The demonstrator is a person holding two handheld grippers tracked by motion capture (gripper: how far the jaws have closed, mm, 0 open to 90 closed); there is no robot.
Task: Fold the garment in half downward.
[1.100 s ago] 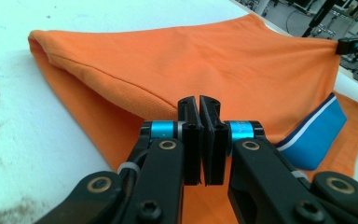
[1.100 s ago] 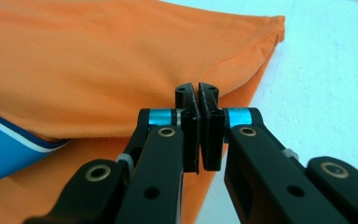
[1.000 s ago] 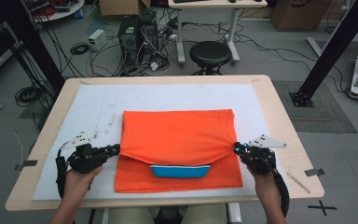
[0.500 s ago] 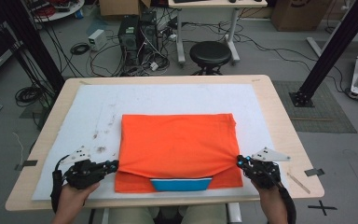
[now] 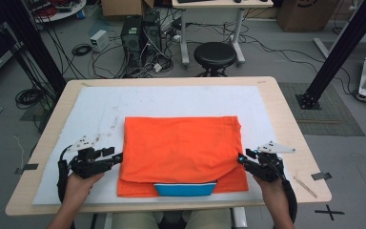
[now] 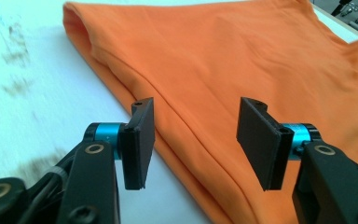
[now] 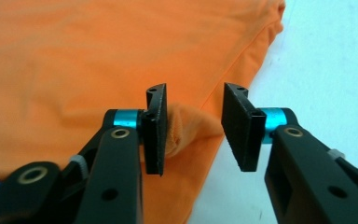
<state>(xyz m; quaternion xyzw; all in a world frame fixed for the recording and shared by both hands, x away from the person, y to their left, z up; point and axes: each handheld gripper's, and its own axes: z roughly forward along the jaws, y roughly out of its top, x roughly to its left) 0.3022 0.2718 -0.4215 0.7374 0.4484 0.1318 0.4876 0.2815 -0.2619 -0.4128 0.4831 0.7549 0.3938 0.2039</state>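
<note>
An orange shirt lies folded on the white mat, with a blue band peeking out at its near edge. My left gripper rests at the shirt's left edge. Its jaws have just been opening; in the left gripper view the left gripper is open, and the shirt's folded edge runs between the pads, untouched. My right gripper sits at the shirt's right edge. The right gripper has also just been opening, with a bump of orange cloth loose beside its left pad.
The mat covers most of the wooden table. A thin stick and a piece of tape lie on the wood at the near right. Behind the table stand a black stool and computer cases among cables.
Both grippers drew the shirt's upper layer toward the near edge, then let go of it. Their jaws now stand apart and the hands have moved back a little.
</note>
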